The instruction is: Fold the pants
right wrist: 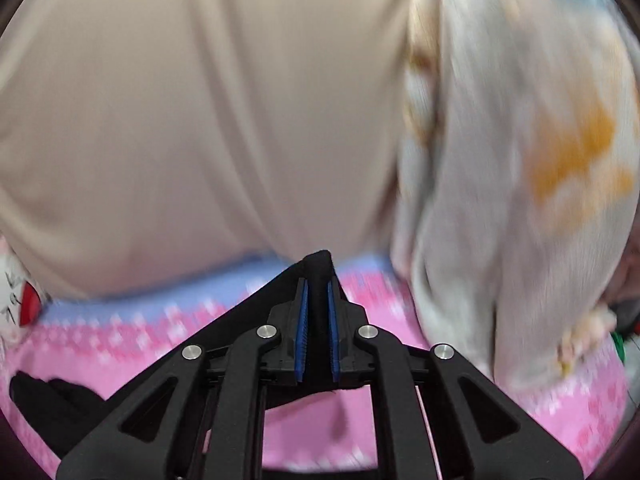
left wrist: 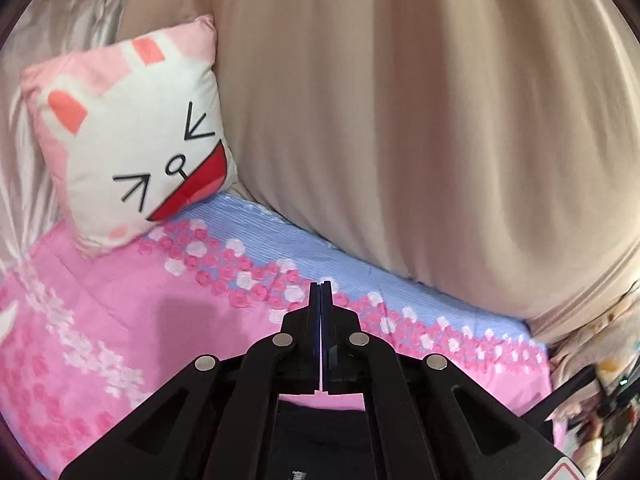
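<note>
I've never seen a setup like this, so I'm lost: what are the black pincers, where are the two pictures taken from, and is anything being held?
No robot here: a person carries a two-finger tool in each hand, each with a camera looking along its fingers. The left tool is shut with nothing visible between its tips. The right tool is shut on black pants, whose fabric trails to the lower left. Below lies a pink floral bedspread; a cat-face cushion leans against a beige curtain.

bed: pink floral cover (left wrist: pixel 100 320) | beige curtain (left wrist: pixel 400 120) (draped) | cat pillow (left wrist: pixel 136 148)
</note>
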The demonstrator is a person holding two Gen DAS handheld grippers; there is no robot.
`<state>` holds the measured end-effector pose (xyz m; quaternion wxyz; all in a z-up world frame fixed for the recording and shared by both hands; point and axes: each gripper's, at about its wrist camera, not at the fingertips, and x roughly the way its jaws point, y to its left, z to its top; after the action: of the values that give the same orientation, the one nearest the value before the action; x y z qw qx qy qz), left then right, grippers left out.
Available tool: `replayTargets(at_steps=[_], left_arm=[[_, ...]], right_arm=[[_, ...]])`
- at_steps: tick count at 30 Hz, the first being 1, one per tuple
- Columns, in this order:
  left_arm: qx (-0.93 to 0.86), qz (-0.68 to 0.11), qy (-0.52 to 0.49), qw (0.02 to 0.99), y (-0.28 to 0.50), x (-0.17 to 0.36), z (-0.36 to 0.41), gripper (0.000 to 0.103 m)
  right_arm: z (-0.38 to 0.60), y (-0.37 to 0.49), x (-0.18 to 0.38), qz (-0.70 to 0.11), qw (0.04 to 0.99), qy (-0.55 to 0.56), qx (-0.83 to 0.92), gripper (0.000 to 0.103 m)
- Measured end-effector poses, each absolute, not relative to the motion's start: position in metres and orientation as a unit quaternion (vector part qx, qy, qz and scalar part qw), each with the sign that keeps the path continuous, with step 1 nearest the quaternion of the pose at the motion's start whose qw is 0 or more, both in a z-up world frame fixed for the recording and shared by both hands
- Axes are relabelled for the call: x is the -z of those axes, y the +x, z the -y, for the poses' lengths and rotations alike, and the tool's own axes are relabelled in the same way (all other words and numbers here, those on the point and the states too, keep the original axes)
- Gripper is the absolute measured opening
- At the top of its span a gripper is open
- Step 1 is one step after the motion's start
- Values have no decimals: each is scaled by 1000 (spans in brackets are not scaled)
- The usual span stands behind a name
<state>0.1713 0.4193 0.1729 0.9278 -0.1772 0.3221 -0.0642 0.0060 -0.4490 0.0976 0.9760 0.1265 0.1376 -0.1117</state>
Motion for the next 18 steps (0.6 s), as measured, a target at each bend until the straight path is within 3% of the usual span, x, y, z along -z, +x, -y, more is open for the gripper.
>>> replayTargets(at_steps=[4,9,12,14,18], left_arm=[[73,-355,-142,921,137,-142,-416,0],[109,-418,-116,894,89,-62,-377,0],[143,-445,-114,877,75,-31,-345,0],[159,-448,-100,874,70,-26,-322,0],[193,-439,-40,877,66,-32,-258,6]], right_arm=[[428,-54,-71,-138,985,71,76,8],[439,-109,27,-284,950,53,116,9],[462,-142,63,-338,924,105,147,31],[471,-160,60,-326,919,134,178,59],[468,-167,23,-269,939,141,160,91]])
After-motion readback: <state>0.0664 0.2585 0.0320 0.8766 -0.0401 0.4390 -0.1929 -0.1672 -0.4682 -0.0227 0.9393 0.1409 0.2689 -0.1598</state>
